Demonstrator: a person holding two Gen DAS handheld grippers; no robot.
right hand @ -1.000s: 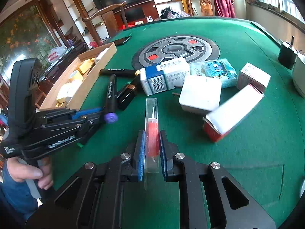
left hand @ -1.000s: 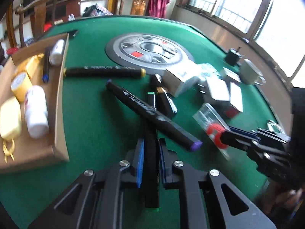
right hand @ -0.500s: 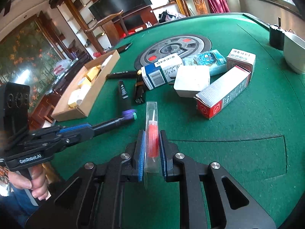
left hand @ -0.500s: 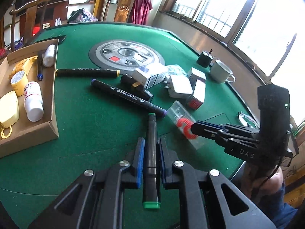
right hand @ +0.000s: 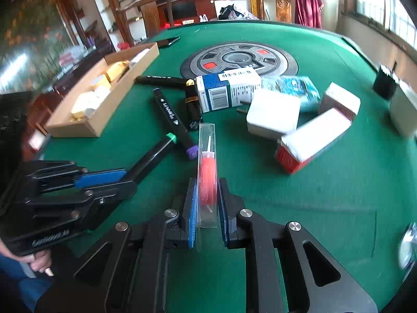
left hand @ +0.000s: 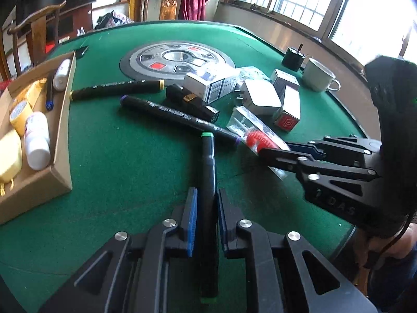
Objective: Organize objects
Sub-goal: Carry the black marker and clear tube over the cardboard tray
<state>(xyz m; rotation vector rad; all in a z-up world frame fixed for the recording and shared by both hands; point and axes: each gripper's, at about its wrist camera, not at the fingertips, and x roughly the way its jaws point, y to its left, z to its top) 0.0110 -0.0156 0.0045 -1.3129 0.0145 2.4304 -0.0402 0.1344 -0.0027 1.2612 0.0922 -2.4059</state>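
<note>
My left gripper (left hand: pixel 205 198) is shut on a black marker with green caps (left hand: pixel 208 172), held just above the green felt; the same marker (right hand: pixel 153 154) shows at the left of the right wrist view. My right gripper (right hand: pixel 206 187) is shut on a clear plastic case with a red item inside (right hand: pixel 207 167); that case (left hand: pixel 256 135) also appears in the left wrist view. A purple-capped marker (left hand: pixel 177 114), a yellow-capped marker (left hand: pixel 117 87) and a black tube with a gold band (left hand: pixel 191 100) lie on the table. An open cardboard box (left hand: pixel 61 140) sits at the left.
The cardboard box holds a white bottle (left hand: pixel 37 140), tape and yellow items. Several small boxes (right hand: pixel 229 91), a white charger (right hand: pixel 273 114) and a blue packet cluster mid-table. A cup (left hand: pixel 319 75) and a black pot stand far right. A round control panel (left hand: pixel 177 60) marks the centre.
Both grippers have drawn back from the pile with their objects, then tilted nearer the table again. The green marker now lies clear of the purple marker, its tip just short of it.
</note>
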